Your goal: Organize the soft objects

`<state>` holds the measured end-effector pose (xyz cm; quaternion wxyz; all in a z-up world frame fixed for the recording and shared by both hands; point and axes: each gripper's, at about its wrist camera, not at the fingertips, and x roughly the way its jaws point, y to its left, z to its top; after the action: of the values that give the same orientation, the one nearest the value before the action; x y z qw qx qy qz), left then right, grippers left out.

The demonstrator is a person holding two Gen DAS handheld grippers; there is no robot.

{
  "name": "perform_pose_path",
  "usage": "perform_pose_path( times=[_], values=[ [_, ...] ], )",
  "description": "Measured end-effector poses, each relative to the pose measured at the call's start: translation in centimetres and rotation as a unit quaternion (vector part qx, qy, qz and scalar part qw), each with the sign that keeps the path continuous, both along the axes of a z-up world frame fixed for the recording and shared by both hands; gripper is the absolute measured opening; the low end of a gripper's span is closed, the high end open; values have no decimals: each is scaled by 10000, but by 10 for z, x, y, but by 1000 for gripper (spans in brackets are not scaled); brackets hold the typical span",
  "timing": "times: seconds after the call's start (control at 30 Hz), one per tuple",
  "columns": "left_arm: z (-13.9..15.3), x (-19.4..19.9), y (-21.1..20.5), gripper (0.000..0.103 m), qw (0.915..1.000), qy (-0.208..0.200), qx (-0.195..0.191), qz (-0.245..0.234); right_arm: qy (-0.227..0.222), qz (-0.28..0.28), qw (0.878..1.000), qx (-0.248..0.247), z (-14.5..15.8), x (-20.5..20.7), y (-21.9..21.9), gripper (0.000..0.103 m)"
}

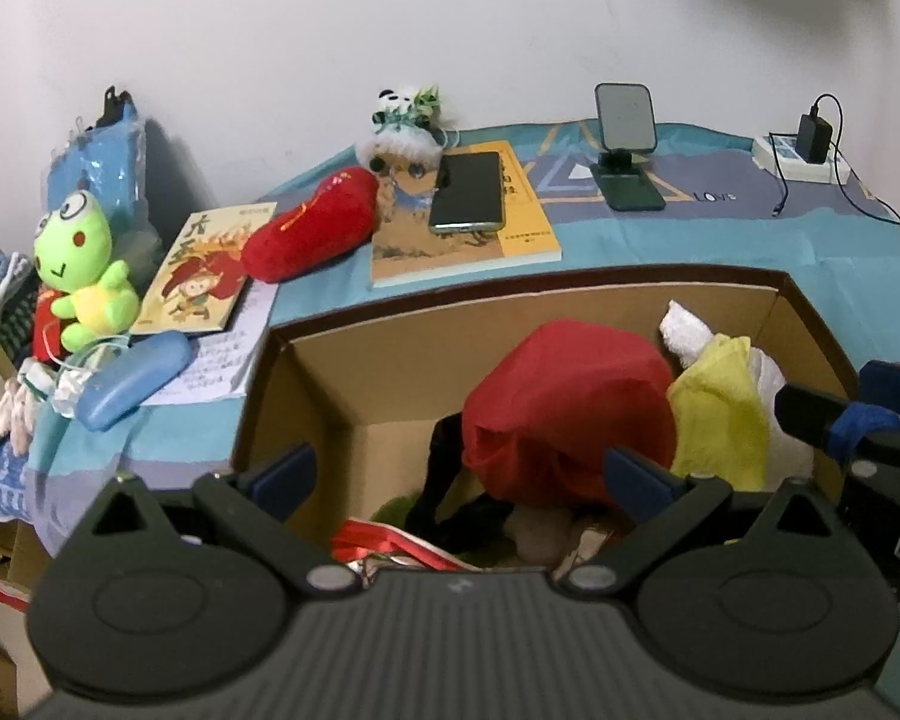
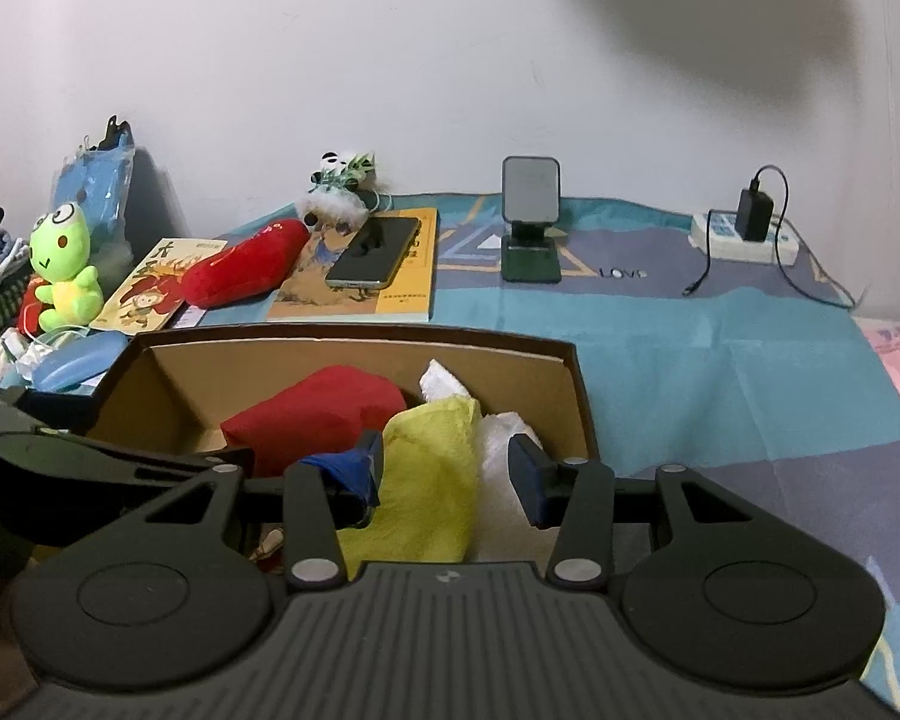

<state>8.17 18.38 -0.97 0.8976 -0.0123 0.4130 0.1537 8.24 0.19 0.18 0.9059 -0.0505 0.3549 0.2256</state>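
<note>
Yellow cloth [image 2: 432, 468] in box [image 2: 354, 339], between parted right tool [image 2: 450, 468] fingers; left tool [image 1: 462, 474] wide.

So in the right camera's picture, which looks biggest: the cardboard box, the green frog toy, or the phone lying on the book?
Largest to smallest, as they appear:
1. Cardboard box, though it is also nearest the camera.
2. Green frog toy and phone look about alike; both sit farther back, so I would not rank them.
</note>
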Motion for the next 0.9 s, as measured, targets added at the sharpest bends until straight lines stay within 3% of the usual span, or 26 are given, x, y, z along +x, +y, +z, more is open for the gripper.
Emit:
perform_pose_path(
  times=[0.5, 0.9],
  values=[
    [-13, -1, 0, 101, 9995, 210, -152, -158, 224, -46, 9997, 5, -10, -2, -1, 30],
    [-18, -5, 4, 100, 9996, 229, -154, -22, 282, 101, 9995, 46, -12, -2, 4, 30]
  ],
)
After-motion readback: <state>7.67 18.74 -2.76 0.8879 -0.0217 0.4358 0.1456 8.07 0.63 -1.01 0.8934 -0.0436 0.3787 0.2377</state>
